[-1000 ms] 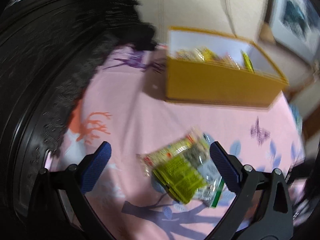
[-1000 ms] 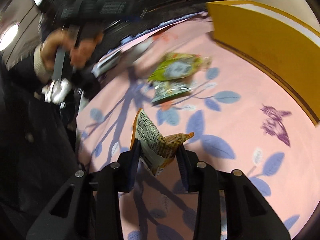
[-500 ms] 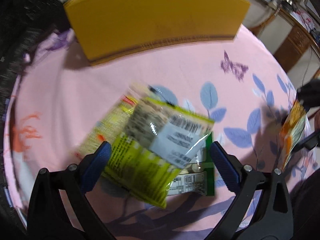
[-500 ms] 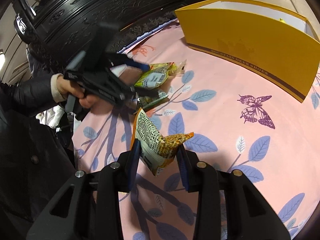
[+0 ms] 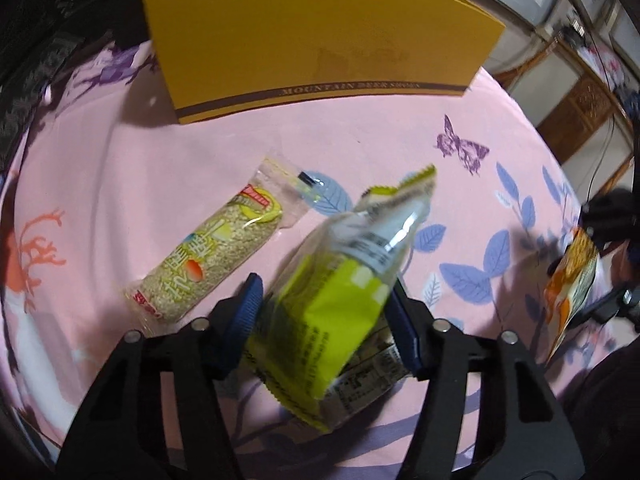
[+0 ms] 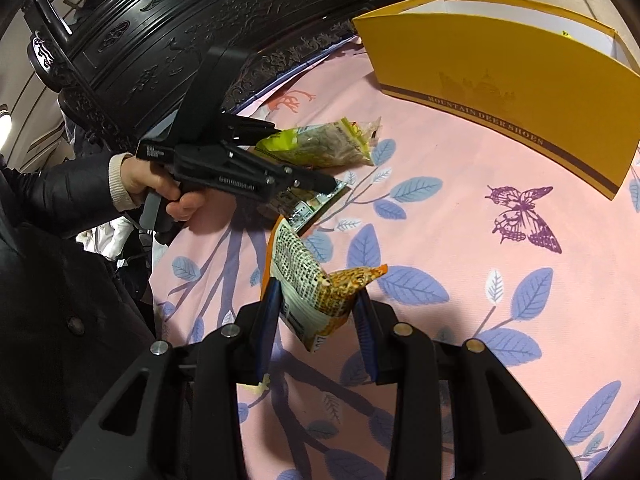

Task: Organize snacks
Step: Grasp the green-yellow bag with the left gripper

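Left tongs (image 5: 326, 304) closing round blurred green packet (image 5: 332, 300), hiding another beneath.

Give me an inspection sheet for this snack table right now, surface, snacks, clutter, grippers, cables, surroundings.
Surface: pink tablecloth printed with leaves and butterflies.
Job's things: yellow box at the far side, open top. Lime-green packet between the left gripper's pads, tilted up. Clear grain-bar packet lies flat beside it. Another packet lies beneath the green one. Orange packet in the right gripper.
Clutter: nothing seen.
Grippers: left gripper closing, pads touching the lime-green packet; right gripper shut on the orange packet.
Cables: dark cable by the wooden cabinet.
Surroundings: dark carved furniture behind the table.
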